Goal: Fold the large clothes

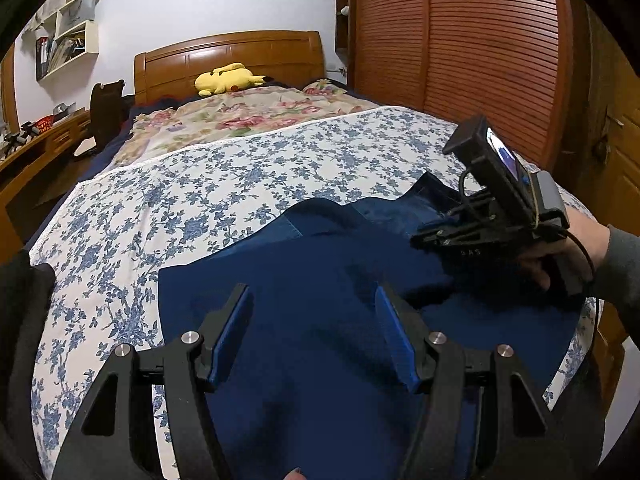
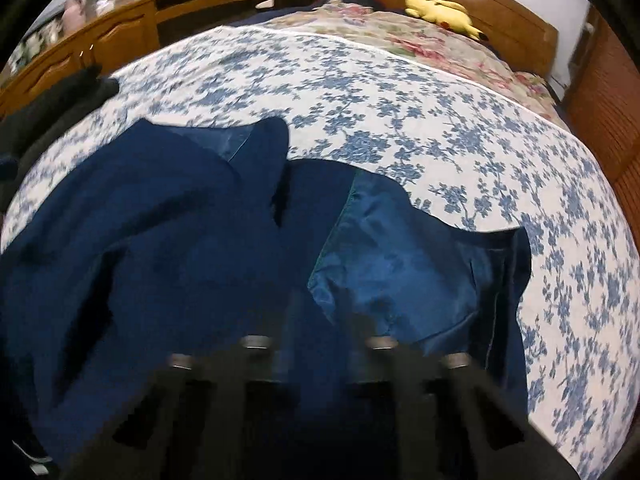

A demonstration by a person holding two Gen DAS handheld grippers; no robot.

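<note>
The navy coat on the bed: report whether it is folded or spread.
Partly folded, untidily. The navy coat lies rumpled on the floral bedspread, one front panel turned back so its shiny lining shows.

wooden headboard (image 1: 228, 56) — slatted wardrobe (image 1: 452, 48) | wall shelves (image 1: 66, 28) | desk (image 2: 132, 28)

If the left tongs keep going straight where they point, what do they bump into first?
Most likely the dark blue coat spread on the bed. The left tongs stand open and tilt down over it, with nothing between them and the cloth. How close they are is hard to judge.
</note>
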